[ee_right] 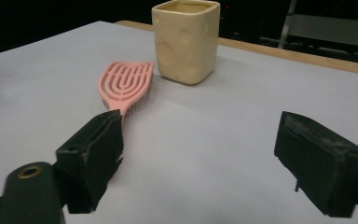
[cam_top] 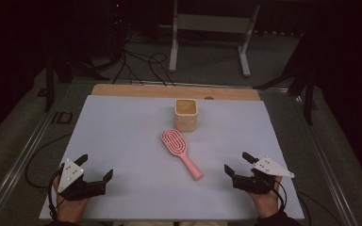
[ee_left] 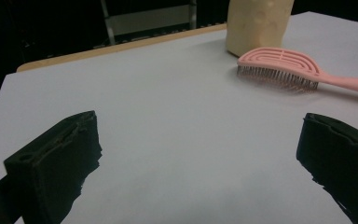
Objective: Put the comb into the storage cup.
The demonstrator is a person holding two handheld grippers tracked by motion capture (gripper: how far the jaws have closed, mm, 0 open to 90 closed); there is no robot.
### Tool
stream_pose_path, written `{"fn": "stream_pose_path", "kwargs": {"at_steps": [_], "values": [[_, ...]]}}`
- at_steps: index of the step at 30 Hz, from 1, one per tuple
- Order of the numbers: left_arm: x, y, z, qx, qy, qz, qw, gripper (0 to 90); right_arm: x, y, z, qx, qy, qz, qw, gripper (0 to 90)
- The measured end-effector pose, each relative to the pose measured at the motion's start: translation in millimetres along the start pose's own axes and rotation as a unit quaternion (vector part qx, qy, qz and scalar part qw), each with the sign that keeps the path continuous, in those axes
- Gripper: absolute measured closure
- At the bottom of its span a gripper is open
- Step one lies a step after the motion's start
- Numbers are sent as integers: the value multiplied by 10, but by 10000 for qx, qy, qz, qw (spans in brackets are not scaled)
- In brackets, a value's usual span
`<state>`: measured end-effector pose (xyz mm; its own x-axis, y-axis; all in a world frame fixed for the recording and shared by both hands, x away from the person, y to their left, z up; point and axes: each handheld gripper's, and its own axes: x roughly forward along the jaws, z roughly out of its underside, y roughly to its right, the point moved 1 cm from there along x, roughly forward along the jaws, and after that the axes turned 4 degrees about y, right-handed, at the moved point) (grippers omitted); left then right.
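Observation:
A pink hairbrush (cam_top: 179, 150) lies bristles down in the middle of the white sheet (cam_top: 122, 141), its handle pointing toward the near right. Just behind its head stands a cream square cup (cam_top: 186, 114), upright. My left gripper (cam_top: 95, 167) rests at the near left, open and empty, well apart from the brush. My right gripper (cam_top: 237, 162) sits at the near right, open, with nothing between its jaws; the brush handle ends a short way to its left. The left gripper view has the brush (ee_left: 279, 65) and cup (ee_left: 258, 25) at upper right. In the right gripper view the brush (ee_right: 126, 81) lies before the cup (ee_right: 186, 39).
A wooden strip (cam_top: 169, 90) runs along the sheet's far edge. Beyond it on the floor stand a white metal frame (cam_top: 212, 28) and loose black cables (cam_top: 141, 66). Dark stands flank the table on both sides.

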<state>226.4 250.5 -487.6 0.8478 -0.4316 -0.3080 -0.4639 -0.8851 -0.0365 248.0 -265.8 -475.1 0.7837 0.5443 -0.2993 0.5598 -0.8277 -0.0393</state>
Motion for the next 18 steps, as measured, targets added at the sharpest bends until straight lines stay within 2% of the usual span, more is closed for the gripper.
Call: {"fn": "stream_pose_path", "kwargs": {"at_steps": [8, 18], "values": [[-65, -21, 0, -68, 313, -166, 9993, 2, -136, 36, 91, 109, 120, 49, 9999, 108], [-49, -4, 20, -31, 332, -141, 9993, 2, -168, 98, 155, 199, 92, 116, 9997, 103]]}}
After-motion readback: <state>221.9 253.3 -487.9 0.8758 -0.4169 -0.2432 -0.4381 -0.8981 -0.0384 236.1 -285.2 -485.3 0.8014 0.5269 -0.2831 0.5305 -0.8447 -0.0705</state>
